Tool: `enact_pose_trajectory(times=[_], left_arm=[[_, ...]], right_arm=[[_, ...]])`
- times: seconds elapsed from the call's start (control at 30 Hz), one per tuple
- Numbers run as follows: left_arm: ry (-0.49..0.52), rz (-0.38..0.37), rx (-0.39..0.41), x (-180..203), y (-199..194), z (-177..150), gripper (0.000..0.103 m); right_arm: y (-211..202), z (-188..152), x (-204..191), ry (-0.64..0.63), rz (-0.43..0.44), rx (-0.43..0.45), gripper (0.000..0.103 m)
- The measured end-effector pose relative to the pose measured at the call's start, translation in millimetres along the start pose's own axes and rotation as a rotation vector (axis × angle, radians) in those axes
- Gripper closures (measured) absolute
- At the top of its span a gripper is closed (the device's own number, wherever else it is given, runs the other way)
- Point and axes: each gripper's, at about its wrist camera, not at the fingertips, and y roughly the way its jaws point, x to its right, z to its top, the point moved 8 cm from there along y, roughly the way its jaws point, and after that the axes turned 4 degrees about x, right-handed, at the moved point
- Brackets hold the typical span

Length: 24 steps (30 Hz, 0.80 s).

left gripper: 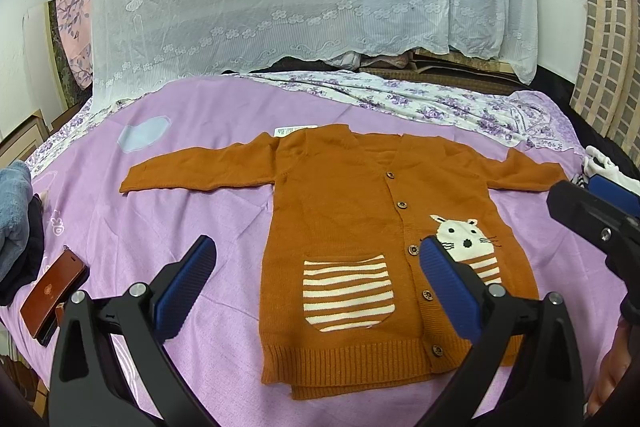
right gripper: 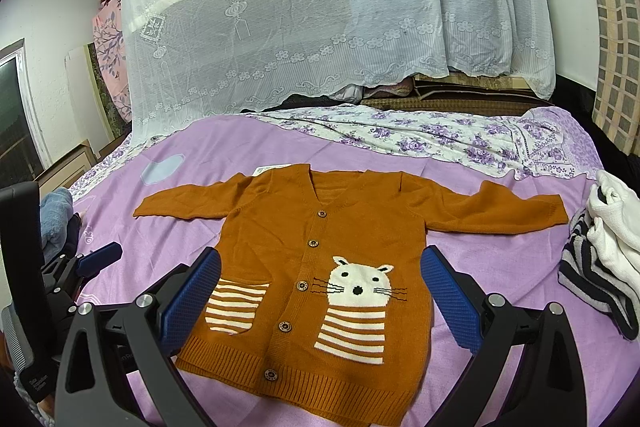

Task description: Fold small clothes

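a small orange cardigan [left gripper: 352, 223] is lying flat and face up on the purple bed cover [left gripper: 200, 131], buttoned, with both sleeves spread out sideways and no fold in it yet, so the folding looks to be only beginning. going left to right: a blue and dark bundle of clothes [left gripper: 16, 211] is sitting at the left edge of the bed beside a brown wallet-like case [left gripper: 52, 295]. the left tongs [left gripper: 316, 291] are hovering over the hem with their blue pads wide apart, gripping nothing. the right tongs [right gripper: 320, 303] are likewise standing apart and empty over the lower body of the cardigan. a white and striped pile of clothes [right gripper: 604, 255] is waiting at the right. the next move probably calls for each tongs to be reaching outward for a sleeve [left gripper: 200, 167] and pinching only its cuff, not the bed cover beneath.
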Motion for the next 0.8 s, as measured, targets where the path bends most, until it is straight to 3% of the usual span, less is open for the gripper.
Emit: enact_pose_trajectory(times=[0.8], left_arm=[[-0.007,-0.004,-0.017,-8,7,-14,0.004]], right_arm=[[-1,-1,-1,0.005,0.001,-0.005,0.003]])
